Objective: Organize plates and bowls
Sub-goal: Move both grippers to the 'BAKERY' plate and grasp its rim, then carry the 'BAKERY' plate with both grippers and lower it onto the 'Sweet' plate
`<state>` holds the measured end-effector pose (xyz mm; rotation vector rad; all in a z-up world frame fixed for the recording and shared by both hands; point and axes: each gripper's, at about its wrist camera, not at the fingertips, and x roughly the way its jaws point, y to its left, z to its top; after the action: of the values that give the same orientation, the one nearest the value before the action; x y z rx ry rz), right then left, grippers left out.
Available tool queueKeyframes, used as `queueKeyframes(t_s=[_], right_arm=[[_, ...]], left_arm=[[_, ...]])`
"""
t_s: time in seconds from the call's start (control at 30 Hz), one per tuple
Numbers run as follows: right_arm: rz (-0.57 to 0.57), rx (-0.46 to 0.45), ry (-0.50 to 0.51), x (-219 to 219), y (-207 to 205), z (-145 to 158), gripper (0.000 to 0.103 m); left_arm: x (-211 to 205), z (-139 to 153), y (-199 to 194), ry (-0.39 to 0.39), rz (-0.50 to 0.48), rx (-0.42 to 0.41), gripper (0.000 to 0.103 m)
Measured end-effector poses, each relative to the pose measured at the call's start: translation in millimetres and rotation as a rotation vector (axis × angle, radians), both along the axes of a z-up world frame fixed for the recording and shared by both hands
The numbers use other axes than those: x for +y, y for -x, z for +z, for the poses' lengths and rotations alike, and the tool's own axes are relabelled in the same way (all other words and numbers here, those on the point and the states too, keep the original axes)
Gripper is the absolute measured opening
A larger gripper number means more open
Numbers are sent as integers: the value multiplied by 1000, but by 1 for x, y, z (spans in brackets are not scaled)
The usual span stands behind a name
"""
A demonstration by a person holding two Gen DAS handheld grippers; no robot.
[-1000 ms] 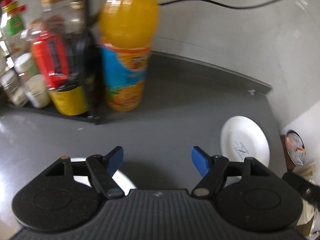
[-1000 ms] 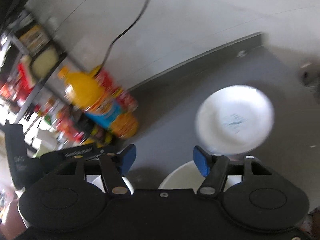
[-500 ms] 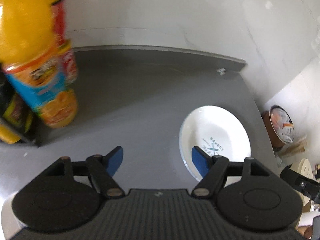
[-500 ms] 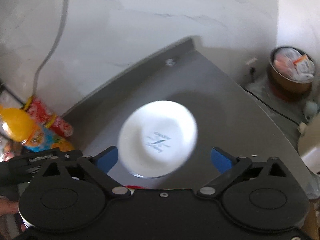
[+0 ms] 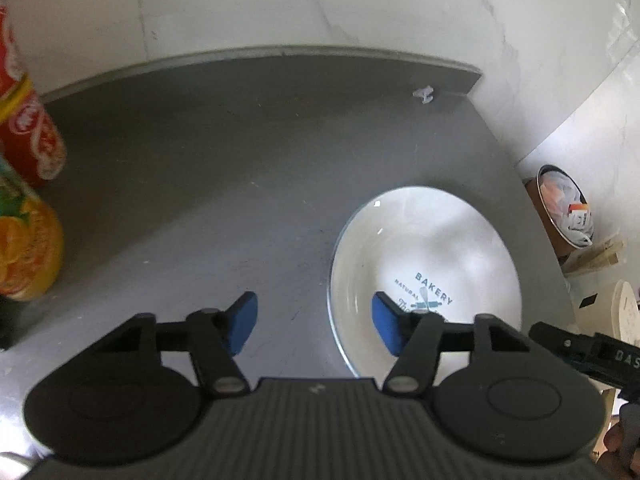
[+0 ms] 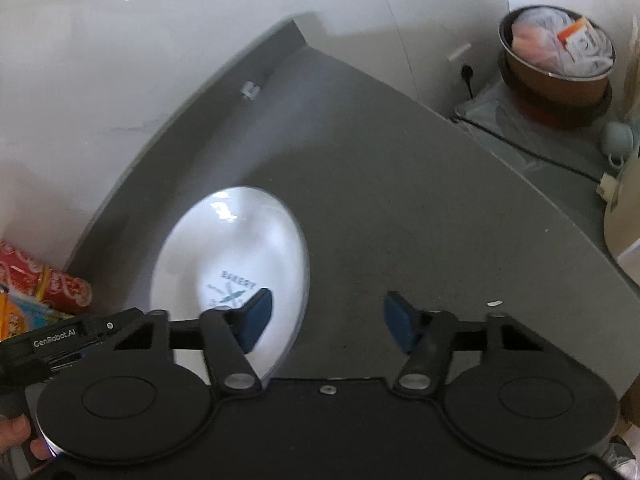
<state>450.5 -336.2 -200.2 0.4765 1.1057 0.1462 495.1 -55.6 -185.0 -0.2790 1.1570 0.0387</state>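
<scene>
One white plate [image 5: 428,248] lies near the surface [image 5: 224,168] right edge. Left gripper [image 5: 314,322] and right gripper [image 6: 326,318] straddle its opposite rims, jaws closing, pads not pressing.

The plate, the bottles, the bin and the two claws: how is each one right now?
Plate: flat on the grey counter, right way up, nothing on it, not gripped.
Left claw: closing, plate's left rim between its fingers, no pad pressing yet.
Right claw: closing, plate's right rim between its fingers, no pad pressing yet.
Orange juice bottle: standing.
Red bottle: standing.
Bin: full of rubbish.
</scene>
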Motion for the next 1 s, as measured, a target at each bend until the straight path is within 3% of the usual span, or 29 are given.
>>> queueKeyframes(t_s=[0.17,0.43,0.57,0.67,1.0], right_arm=[[8,29,-26,10,-9,-15,45],[28,28,-57,17,-18,-23,38],[68,44,-49,21,-26,-24,18],[80,44,-49,25,-30,-26,12],[152,-50,-36,30,-20,-12,10]], left_arm=[[-2,-23,-11,30,-11,55,35],[-4,-31,-20,42,-50,60,29],[-4,-30,-21,75,-60,61,17],[-3,-28,-21,76,-60,53,17],[8,-14,-16,72,-31,25,13]])
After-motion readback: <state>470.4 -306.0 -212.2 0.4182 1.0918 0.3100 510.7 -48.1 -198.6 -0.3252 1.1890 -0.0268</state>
